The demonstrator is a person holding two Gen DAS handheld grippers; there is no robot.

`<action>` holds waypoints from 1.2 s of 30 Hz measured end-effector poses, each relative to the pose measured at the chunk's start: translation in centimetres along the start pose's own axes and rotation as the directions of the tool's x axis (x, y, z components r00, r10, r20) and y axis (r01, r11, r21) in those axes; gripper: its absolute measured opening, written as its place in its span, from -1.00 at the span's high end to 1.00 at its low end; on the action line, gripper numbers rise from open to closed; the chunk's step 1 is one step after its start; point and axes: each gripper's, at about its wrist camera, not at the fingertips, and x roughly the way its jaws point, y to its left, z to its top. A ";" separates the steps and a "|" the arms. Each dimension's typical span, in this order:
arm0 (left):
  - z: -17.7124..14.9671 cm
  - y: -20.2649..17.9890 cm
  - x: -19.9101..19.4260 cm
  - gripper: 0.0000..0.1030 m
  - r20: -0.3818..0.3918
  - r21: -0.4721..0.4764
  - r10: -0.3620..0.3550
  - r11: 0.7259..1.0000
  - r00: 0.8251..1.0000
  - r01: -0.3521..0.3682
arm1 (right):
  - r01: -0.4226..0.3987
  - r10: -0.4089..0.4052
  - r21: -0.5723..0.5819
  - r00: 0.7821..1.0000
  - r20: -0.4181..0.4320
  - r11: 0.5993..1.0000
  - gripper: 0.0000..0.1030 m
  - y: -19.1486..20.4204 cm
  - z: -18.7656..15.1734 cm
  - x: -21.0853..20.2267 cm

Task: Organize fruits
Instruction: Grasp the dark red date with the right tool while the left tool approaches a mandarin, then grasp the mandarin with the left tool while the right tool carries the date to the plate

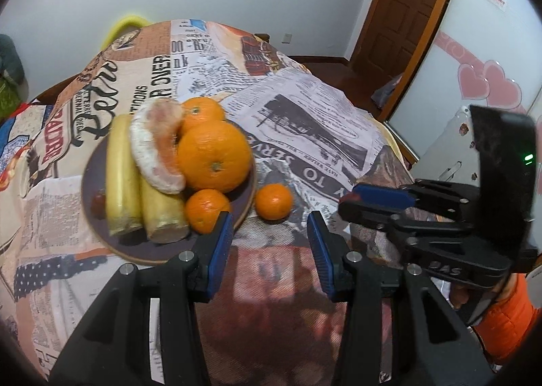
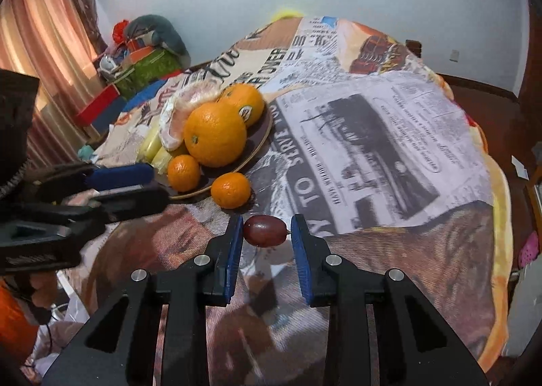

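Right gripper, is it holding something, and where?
The right gripper holds a small dark red fruit, pinched at its two ends.

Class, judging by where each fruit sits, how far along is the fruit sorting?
Mostly done: the plate already holds two bananas, a peeled citrus piece, three oranges and a small dark fruit. In hand: the right tool grips a red grape. Left: that grape and the small orange beside the plate. The left tool is open and empty.

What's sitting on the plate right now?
On the plate are two bananas, a peeled pomelo piece, two big oranges, a small mandarin and a small dark red fruit at its edge. Anything beneath the pile is hidden.
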 end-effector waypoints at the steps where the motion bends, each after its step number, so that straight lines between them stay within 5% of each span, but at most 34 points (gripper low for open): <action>1: 0.0 -0.3 0.2 0.13 0.001 0.003 0.000 1.000 1.000 0.000 | 0.000 0.000 0.005 1.000 0.008 1.000 0.48 -0.2 0.0 -0.4; 6: 0.4 -1.3 1.9 0.21 -0.006 0.037 0.040 0.999 0.999 -0.040 | 0.001 -0.001 0.019 0.999 0.033 1.000 0.48 -1.0 0.1 -1.5; 10: 0.8 -1.1 3.7 0.50 -0.037 0.020 0.050 0.999 0.998 -0.049 | -0.003 0.002 0.030 0.999 0.041 1.000 0.48 -1.4 0.1 -1.7; 24: 1.6 -1.8 5.8 0.49 -0.029 0.047 0.113 0.993 0.993 -0.112 | -0.016 0.014 0.043 0.998 0.056 0.999 0.48 -1.8 0.0 -2.1; 36: 1.1 -1.3 3.6 0.58 -0.014 0.028 0.057 0.998 0.998 -0.056 | -0.009 0.007 0.036 0.998 0.070 0.999 0.48 -1.1 0.3 -2.9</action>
